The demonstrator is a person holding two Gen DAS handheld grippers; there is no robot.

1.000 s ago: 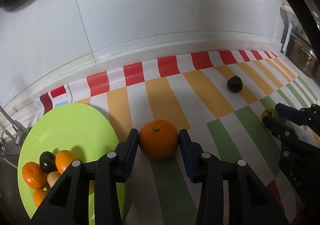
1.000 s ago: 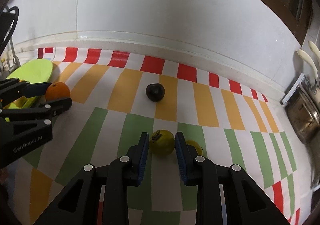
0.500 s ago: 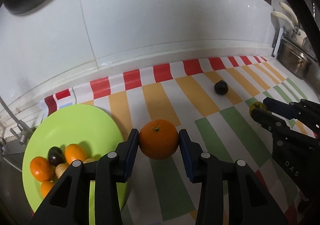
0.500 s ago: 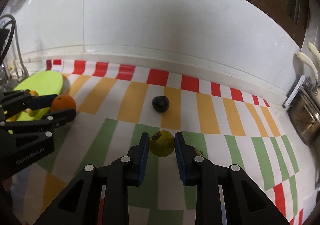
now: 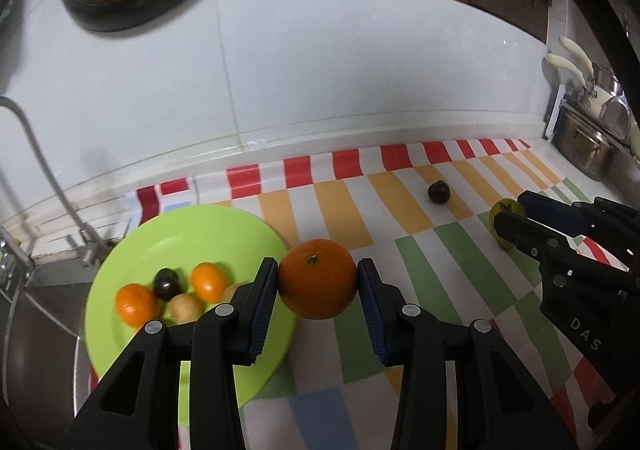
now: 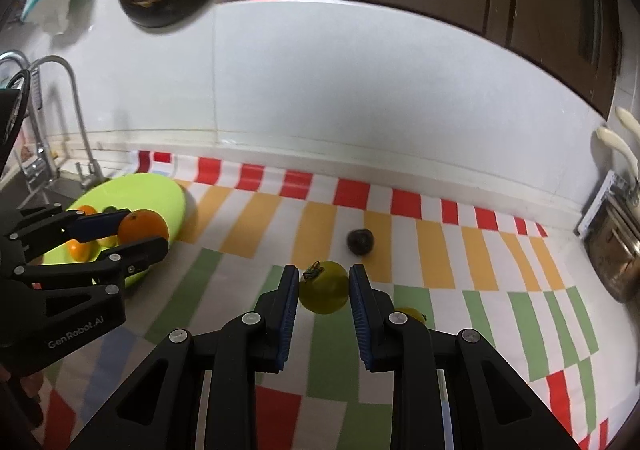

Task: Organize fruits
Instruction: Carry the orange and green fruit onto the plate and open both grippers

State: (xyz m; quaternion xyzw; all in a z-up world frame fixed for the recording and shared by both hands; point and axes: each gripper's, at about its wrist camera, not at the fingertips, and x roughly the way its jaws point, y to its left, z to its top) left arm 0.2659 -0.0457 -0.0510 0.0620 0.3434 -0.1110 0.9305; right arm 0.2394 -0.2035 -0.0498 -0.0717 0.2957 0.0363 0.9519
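Striped worktop. Green plate at its left end, small fruits piled on it. Left gripper, jaws pinching an orange beside the plate's right rim. Right gripper, jaws pinching a yellow fruit further right; dark fruit just beyond.

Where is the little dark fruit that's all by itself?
The dark fruit lies alone on an orange stripe of the striped cloth, toward the wall. In the right wrist view it is just beyond the yellow-green fruit in the right gripper.
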